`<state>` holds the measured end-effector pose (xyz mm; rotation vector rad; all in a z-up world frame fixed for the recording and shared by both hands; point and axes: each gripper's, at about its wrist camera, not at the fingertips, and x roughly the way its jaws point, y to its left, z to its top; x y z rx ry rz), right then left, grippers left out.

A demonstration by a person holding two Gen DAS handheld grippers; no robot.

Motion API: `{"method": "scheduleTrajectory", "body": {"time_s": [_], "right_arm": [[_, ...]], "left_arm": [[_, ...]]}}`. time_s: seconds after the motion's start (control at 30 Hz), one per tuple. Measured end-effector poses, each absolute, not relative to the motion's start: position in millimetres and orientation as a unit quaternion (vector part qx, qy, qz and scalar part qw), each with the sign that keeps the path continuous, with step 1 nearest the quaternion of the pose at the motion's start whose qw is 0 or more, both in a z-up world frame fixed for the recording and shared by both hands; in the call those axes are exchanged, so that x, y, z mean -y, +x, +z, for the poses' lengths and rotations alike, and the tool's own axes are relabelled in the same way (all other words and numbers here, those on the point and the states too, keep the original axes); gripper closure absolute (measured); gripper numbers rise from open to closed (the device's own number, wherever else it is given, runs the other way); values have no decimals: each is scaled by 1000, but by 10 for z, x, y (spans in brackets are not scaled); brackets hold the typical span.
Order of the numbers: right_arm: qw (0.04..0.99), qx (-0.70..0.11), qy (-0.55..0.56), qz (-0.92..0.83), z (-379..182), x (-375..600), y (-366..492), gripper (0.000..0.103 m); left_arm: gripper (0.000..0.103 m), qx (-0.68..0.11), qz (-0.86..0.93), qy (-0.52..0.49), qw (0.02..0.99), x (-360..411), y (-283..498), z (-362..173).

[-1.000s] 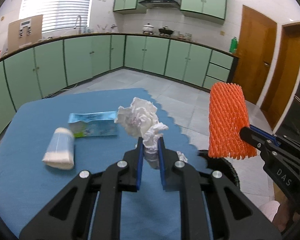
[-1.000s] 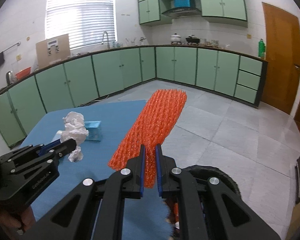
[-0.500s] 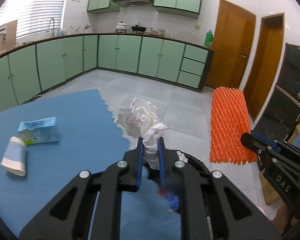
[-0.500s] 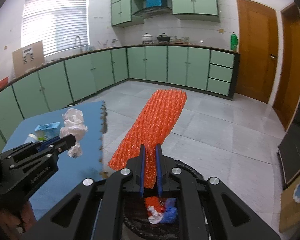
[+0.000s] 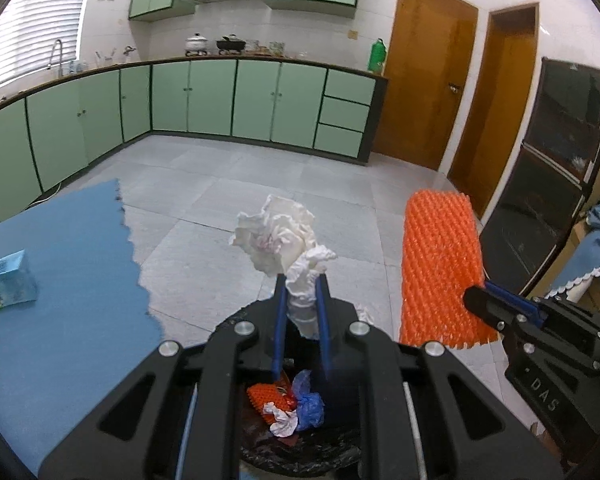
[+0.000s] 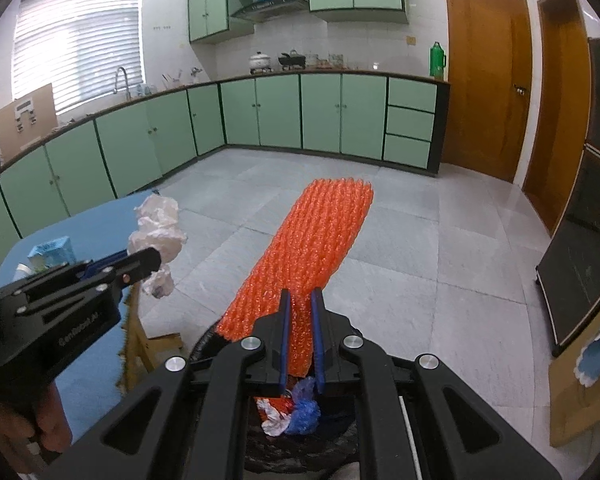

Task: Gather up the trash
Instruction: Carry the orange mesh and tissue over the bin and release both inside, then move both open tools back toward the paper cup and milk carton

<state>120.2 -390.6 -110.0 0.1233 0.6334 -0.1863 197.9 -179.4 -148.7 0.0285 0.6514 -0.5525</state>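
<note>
Orange foam net, clamped by right gripper, stretches lengthwise away; left gripper pinches crumpled tissue.

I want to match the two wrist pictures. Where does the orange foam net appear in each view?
Left wrist view: the orange foam net stands upright at the right, held by the right claw.
Right wrist view: the net runs up the centre from the right claw, which is shut on it.
Shared landmark: the green bottle on the counter beside the wooden door.
</note>
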Motion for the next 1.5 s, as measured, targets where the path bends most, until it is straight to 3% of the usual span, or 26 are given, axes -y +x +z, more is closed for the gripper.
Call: {"method": "scheduleTrajectory", "body": {"time_s": [0.2, 0.3, 0.4, 0.57, 0.63, 0.77, 1.03, 1.5], "right_arm": [[936, -333, 67, -93, -1331, 4044, 1266, 92], [932, -344, 80, -86, -1420, 4125, 1297, 85], [930, -348, 82, -86, -1477, 4199, 1334, 75], [931, -340, 85, -100, -1476, 4201, 1342, 48], [934, -330, 83, -109, -1434, 4183, 1317, 22], [942, -302, 77, -128, -1300, 4080, 1236, 6], [956, -266, 78, -90, -989, 3657, 1239, 6], [966, -255, 41, 3, -851, 2399, 1645, 6]], "left_arm": [[85, -332, -274, 24, 902, 1963, 2086, -1617], [80, -335, -277, 23, 900, 1975, 2149, -1627], [58, -339, -276, 10, 899, 1947, 2185, -1621], [44, -326, -259, -4, 909, 1833, 2193, -1514], [40, -318, -249, -7, 915, 1750, 2188, -1451], [32, -292, -221, -6, 931, 1518, 2124, -1291], [24, -261, -148, -2, 954, 833, 1981, -1066], [24, -259, -6, 5, 966, -605, 2016, -986]]}}
